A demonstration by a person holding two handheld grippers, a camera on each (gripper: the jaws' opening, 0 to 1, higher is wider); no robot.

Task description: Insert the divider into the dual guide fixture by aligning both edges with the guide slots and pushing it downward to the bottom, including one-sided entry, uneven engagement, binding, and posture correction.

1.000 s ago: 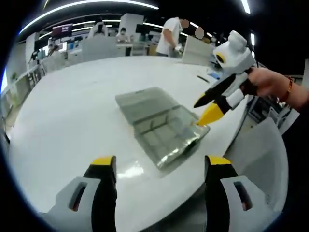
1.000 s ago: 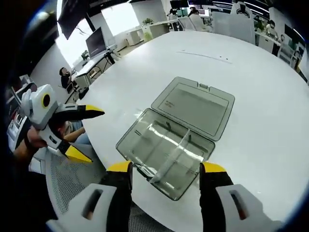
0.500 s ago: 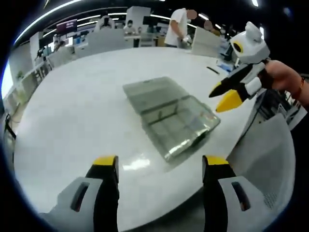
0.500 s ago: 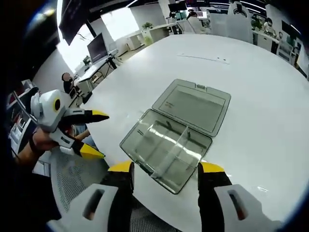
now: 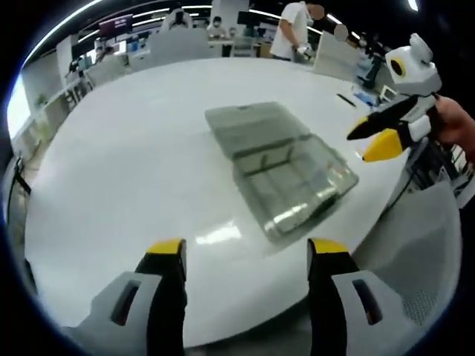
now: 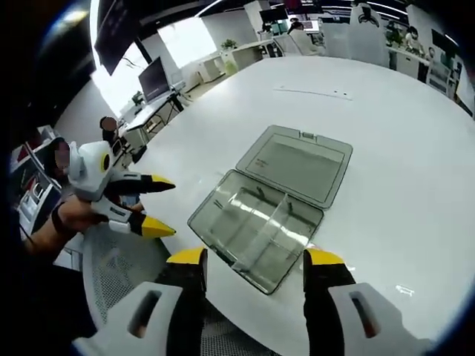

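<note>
Tongs (image 6: 254,259) agape, divider (image 6: 266,224) crosswise

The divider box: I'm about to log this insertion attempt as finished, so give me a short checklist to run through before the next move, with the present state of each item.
1. Box open, lid laid flat behind it: ok.
2. Divider standing in the box between the two long walls: ok.
3. Divider pushed fully to the bottom and level in both guide slots: cannot tell; the clear plastic and glare hide its seating.
4. Left gripper open, holding nothing and off the box: ok.
5. Right gripper open, empty and off the box: ok.
6. Box lying wholly on the white table, though near its edge: ok.
</note>
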